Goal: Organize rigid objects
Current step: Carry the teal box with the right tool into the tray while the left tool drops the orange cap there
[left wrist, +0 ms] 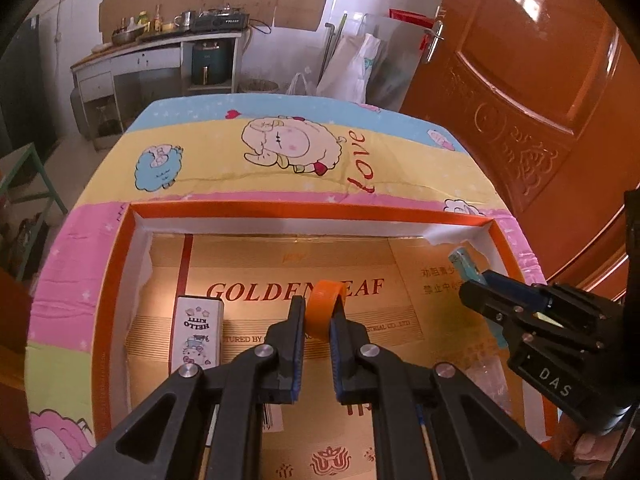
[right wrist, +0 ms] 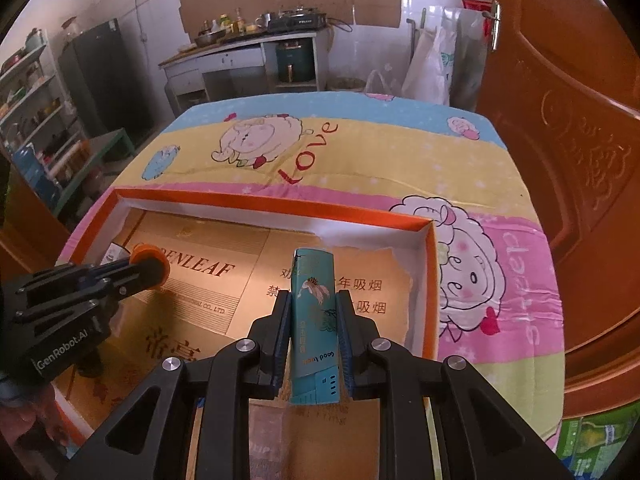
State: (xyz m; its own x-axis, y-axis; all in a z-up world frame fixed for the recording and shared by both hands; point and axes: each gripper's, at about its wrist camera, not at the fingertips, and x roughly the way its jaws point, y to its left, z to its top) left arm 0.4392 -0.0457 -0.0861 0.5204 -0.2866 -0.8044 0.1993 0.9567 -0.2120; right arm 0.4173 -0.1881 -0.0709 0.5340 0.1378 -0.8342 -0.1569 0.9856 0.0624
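An orange-rimmed shallow box (left wrist: 304, 210) lined with gold cardboard lies on a cartoon-sheep cloth. My left gripper (left wrist: 318, 306) is shut on an orange tape roll (left wrist: 325, 307) held over the box middle; it also shows in the right wrist view (right wrist: 150, 268). My right gripper (right wrist: 313, 300) is shut on a teal lighter (right wrist: 314, 320), upright over the box's right part; the lighter also shows in the left wrist view (left wrist: 466, 266). A white Hello Kitty pack (left wrist: 198, 334) lies flat in the box at left.
The cloth-covered table (right wrist: 360, 152) extends beyond the box. An orange door (right wrist: 560, 120) stands close on the right. A kitchen counter (right wrist: 248, 44) and shelves (right wrist: 36, 112) are far behind. A green packet (right wrist: 592, 444) lies at the table's lower right.
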